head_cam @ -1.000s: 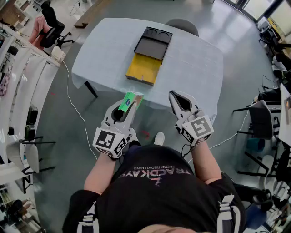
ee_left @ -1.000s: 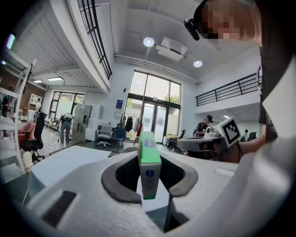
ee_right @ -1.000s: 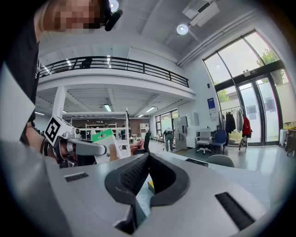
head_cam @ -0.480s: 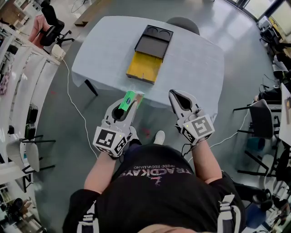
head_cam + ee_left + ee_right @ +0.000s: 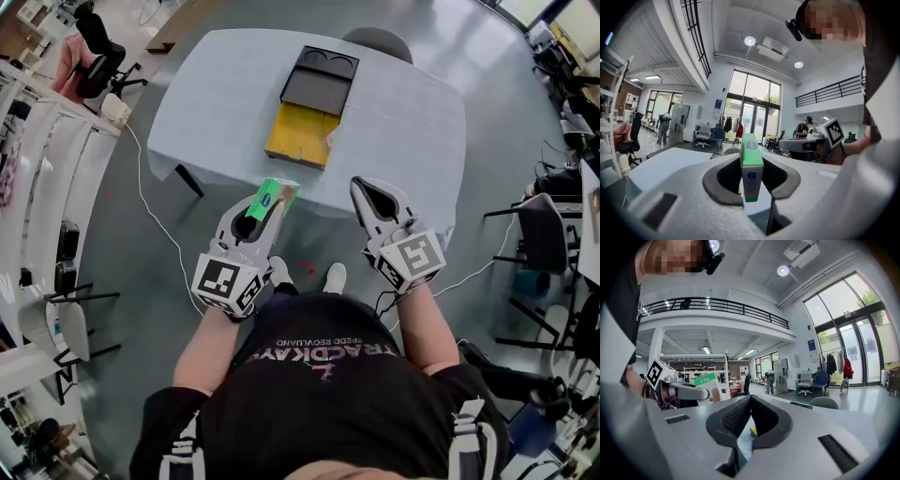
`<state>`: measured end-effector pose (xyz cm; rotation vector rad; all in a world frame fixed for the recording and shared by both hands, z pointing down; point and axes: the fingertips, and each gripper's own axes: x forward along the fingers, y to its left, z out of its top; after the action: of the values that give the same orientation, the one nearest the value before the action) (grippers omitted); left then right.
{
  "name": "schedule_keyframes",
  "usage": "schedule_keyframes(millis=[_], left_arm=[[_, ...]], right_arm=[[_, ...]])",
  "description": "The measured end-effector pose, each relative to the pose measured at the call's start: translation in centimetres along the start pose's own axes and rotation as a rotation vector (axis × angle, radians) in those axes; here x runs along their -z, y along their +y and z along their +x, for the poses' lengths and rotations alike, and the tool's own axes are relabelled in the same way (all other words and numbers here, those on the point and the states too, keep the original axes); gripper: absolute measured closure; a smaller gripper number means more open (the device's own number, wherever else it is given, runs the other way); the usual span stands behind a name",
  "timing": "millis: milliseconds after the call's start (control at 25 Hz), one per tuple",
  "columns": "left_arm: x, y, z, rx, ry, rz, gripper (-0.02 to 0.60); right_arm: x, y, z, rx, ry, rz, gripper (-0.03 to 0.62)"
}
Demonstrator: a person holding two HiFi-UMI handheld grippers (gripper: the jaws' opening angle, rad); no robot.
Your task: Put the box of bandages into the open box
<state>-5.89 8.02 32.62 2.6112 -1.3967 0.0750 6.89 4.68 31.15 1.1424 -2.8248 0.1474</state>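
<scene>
left gripper (image 5: pixel 266 210): jaws clenched on box of bandages (image 5: pixel 271 197), unmoved since a second ago | right gripper (image 5: pixel 364 187): jaws together, empty | open box (image 5: pixel 298 137): 12 o'clock on counter (image 5: pixel 403 122), well apart | carry-over pending

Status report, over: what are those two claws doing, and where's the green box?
Left gripper shut on bandage box, at the table's near edge. Right gripper shut, empty. Open box ahead on table, path looks clear.
</scene>
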Motion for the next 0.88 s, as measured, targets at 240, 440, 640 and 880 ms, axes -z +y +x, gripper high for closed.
schedule_keyframes(millis=[240,440,640,880], left_arm=[[-0.3,2.5,-0.1,0.047,0.001,-0.002,0.48],[-0.4,4.7,-0.4,0.1,0.003,0.002,0.48],[-0.4,7.2,-0.6,0.155,0.006,0.002,0.48],[-0.4,9.2,-0.9,0.212,0.012,-0.003,0.48]], right_arm=[[-0.5,1.0,2.2,0.041,0.0,-0.003,0.583],[-0.8,2.1,4.2,0.087,-0.001,-0.006,0.583],[-0.7,3.2,6.2,0.144,0.0,-0.004,0.583],[-1.0,4.0,7.7,0.201,-0.002,-0.01,0.583]])
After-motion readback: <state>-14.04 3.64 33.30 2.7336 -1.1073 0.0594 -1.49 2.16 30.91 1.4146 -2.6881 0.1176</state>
